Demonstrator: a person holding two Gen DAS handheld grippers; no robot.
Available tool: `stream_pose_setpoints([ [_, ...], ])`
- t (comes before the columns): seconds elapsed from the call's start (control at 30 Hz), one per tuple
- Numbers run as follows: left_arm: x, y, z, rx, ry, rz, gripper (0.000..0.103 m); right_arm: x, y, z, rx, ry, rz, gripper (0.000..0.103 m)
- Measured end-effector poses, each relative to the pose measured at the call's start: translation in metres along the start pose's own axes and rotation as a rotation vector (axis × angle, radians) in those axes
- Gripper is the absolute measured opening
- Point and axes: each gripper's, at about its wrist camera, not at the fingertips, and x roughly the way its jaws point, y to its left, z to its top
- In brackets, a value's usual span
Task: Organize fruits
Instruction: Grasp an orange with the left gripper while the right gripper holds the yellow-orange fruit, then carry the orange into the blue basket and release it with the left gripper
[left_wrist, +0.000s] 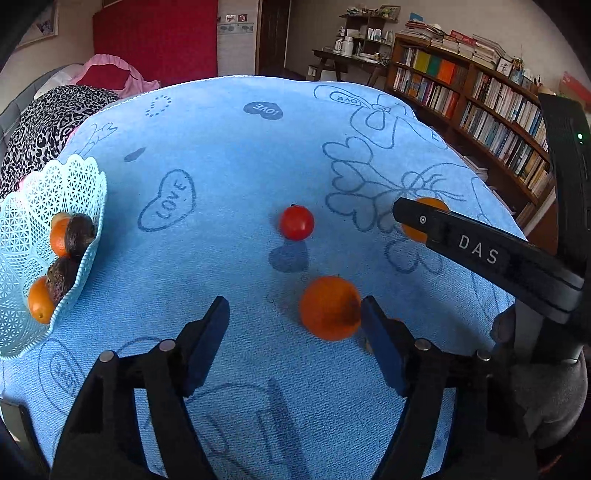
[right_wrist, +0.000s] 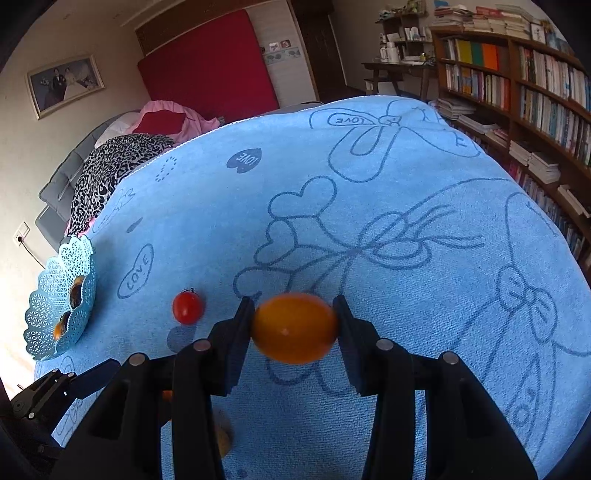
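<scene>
Blue towelling cloth (left_wrist: 240, 177) covers the counter; all fruit sits on it or in the basket.

Left wrist view: my left tool (left_wrist: 295, 325) has its jaws wide apart and holds nothing. An orange (left_wrist: 328, 308) lies on the cloth between the fingers, hard against the right finger and well clear of the left one. I judge the tool is set to straddle it for a pick, but it is off centre, so closing now could shove the fruit sideways. A tomato (left_wrist: 296, 222) stands loose on the cloth beyond the orange. The basket (left_wrist: 22, 325) sits at the left edge, already holding two oranges and two dark fruits, which marks it as the collection point. My right tool reaches in from the right, partly hiding the fruit it carries.

Right wrist view: my right tool (right_wrist: 294, 326) is clamped on a second orange (right_wrist: 294, 328), both fingers pressing its sides. It appears lifted just off the cloth, though I cannot confirm the gap. The basket (right_wrist: 44, 314) lies far left, past the tomato (right_wrist: 187, 307), so the carry must cross over that tomato.

Assessment: task partly done; three fruits remain outside the basket.
</scene>
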Motion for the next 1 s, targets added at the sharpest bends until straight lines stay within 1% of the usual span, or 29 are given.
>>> stream_pose_setpoints([
  [0.07, 0.006, -0.002, 0.000, -0.009, 0.016, -0.040, 0.064, 0.000, 0.000, 0.000, -0.001, 0.000, 0.002, 0.044],
  [0.17, 0.013, -0.006, 0.002, -0.007, 0.032, -0.080, 0.059, 0.001, 0.001, -0.001, 0.000, 0.000, 0.005, 0.044],
  [0.23, 0.017, -0.010, 0.002, 0.003, 0.036, -0.088, 0.056, 0.002, 0.000, -0.001, 0.002, 0.003, 0.005, 0.044],
  [0.3, 0.018, -0.015, 0.001, 0.018, 0.042, -0.089, 0.050, 0.002, -0.001, -0.001, 0.006, 0.004, 0.005, 0.044],
  [0.33, 0.019, -0.018, 0.001, 0.023, 0.043, -0.087, 0.045, 0.002, -0.001, 0.000, 0.008, 0.004, 0.005, 0.044],
  [0.47, 0.022, -0.017, 0.001, 0.013, 0.052, -0.081, 0.039, 0.002, -0.001, -0.001, 0.008, 0.000, 0.007, 0.044],
  [0.6, 0.020, -0.016, 0.000, 0.004, 0.047, -0.084, 0.038, 0.002, -0.001, -0.001, 0.009, -0.003, 0.008, 0.044],
  [0.73, 0.012, -0.015, -0.002, 0.015, 0.023, -0.028, 0.038, 0.000, -0.003, 0.000, 0.015, -0.010, 0.008, 0.044],
  [0.87, 0.001, -0.009, -0.003, 0.011, -0.002, -0.001, 0.038, -0.001, -0.002, 0.000, 0.010, -0.017, 0.007, 0.044],
  [1.0, -0.015, -0.001, -0.001, 0.005, -0.047, 0.038, 0.038, -0.005, 0.000, 0.000, -0.001, -0.035, 0.005, 0.044],
])
